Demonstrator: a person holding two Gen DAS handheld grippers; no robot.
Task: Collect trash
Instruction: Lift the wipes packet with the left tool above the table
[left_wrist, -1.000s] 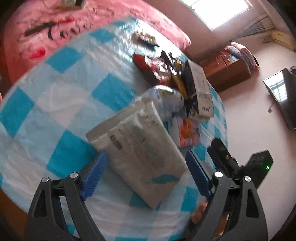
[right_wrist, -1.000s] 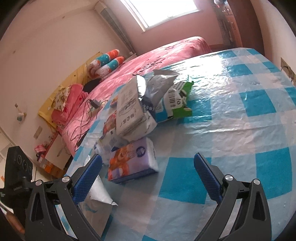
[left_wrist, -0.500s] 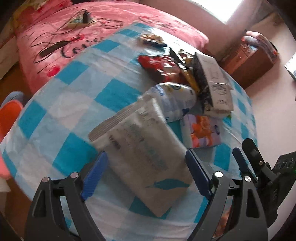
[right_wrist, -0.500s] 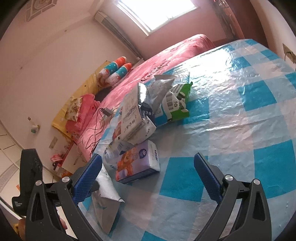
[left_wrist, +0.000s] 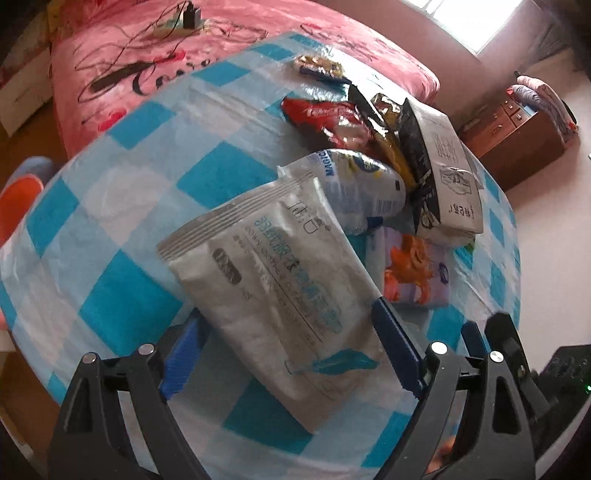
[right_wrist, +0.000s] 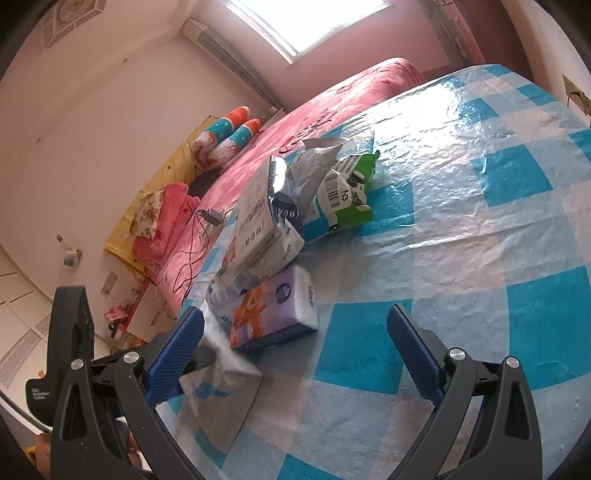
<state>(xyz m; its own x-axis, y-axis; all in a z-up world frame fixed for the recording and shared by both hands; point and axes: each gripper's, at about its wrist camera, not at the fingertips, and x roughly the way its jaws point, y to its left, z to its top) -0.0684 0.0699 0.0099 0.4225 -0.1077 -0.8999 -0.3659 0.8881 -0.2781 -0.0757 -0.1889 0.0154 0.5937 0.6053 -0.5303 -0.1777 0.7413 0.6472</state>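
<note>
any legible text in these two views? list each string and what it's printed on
"10" beside a barcode: green and white packet.
"MAGIC" (partly, further letters cut off): white and blue bag.
Cursive on the pink bedspread: possibly "Love", not clear enough to be sure.
Large silver pouch between the left gripper fingers: teal print, blurred, unreadable.
Black and white bag: print unreadable.
Purple tissue pack: logo unreadable.

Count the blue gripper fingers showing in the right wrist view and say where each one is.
2: one finger at lower left, next to the silver pouch; the other finger at lower right, over the checked tablecloth.
</note>
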